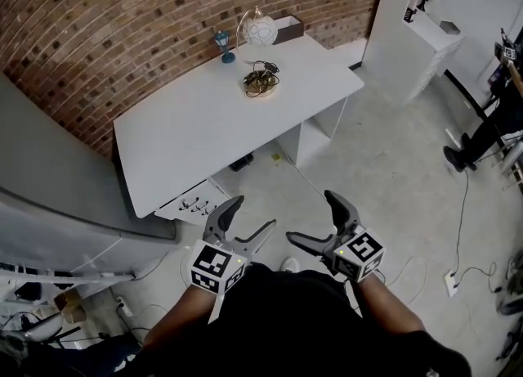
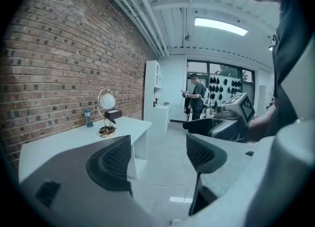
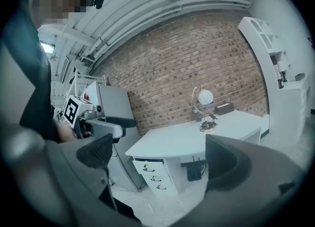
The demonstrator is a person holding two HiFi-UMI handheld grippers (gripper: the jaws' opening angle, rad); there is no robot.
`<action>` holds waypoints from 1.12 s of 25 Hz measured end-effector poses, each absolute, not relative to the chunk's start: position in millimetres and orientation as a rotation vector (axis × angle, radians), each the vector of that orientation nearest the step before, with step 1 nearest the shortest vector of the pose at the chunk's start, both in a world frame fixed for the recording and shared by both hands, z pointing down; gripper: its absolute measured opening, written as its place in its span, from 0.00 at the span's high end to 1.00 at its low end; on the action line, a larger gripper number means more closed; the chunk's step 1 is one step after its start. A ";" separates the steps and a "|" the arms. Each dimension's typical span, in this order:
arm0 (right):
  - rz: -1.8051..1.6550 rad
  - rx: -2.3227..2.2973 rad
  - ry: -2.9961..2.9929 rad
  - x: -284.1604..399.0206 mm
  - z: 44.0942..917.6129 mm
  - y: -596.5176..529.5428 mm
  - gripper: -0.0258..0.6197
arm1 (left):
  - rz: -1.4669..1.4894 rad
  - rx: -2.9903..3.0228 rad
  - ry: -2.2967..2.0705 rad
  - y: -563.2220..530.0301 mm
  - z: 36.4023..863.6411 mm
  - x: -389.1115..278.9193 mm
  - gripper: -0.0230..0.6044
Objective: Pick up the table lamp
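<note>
Table lamp (image 1: pixel 260 32) on white worktop (image 1: pixel 196 126) between small blue lantern (image 1: pixel 223 45) and dark box (image 1: pixel 288 30); left hand-held gripper (image 1: pixel 253 213), right hand-held gripper (image 1: pixel 310 217): jaws apart, empty

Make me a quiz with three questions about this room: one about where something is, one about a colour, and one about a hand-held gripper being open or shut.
1. Where does the table lamp stand?
A. on a chair
B. on the white desk, near the brick wall
C. on a bed

2. What colour is the little lantern beside the lamp?
A. red
B. yellow
C. blue

3. How are the jaws of the left hand-held gripper?
A. apart, with nothing between them
B. shut on the lamp
C. shut on a cable

Answers: 1 B, the head view shows the lamp at the desk's far end by the bricks. 2 C, it looks blue in the head view. 3 A, the left gripper view shows a wide empty gap between the jaws.
</note>
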State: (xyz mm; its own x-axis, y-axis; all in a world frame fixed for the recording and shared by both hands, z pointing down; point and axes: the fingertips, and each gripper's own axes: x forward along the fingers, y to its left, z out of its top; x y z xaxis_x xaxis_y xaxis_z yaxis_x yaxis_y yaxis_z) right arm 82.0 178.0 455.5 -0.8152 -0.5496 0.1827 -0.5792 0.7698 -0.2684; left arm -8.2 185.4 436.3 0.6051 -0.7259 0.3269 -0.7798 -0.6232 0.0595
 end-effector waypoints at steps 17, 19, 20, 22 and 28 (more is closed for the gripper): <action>0.503 0.954 -2.852 93.4 468.9 132.7 0.04 | 0.429 2.626 -1.217 132.6 446.7 1.6 0.42; 0.516 0.953 -2.838 92.7 470.6 127.5 0.04 | 0.422 2.638 -1.201 118.1 442.9 4.5 0.42; 0.523 0.952 -2.829 93.0 472.1 125.3 0.04 | 0.414 2.646 -1.195 110.6 440.4 6.7 0.42; 0.543 0.959 -2.812 95.4 477.5 118.5 0.04 | 0.399 2.653 -1.189 96.6 438.3 10.9 0.42; 0.566 0.975 -2.795 96.2 485.5 81.6 0.05 | 0.431 2.624 -1.181 70.0 455.9 5.5 0.42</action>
State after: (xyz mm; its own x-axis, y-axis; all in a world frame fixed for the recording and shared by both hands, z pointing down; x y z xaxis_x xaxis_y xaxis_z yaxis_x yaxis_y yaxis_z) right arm 96.2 81.6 485.5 -0.7835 -0.5735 0.2393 -0.6214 0.7214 -0.3056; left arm 5.5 70.0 455.9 0.6314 -0.6884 0.3570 -0.7565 -0.6480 0.0885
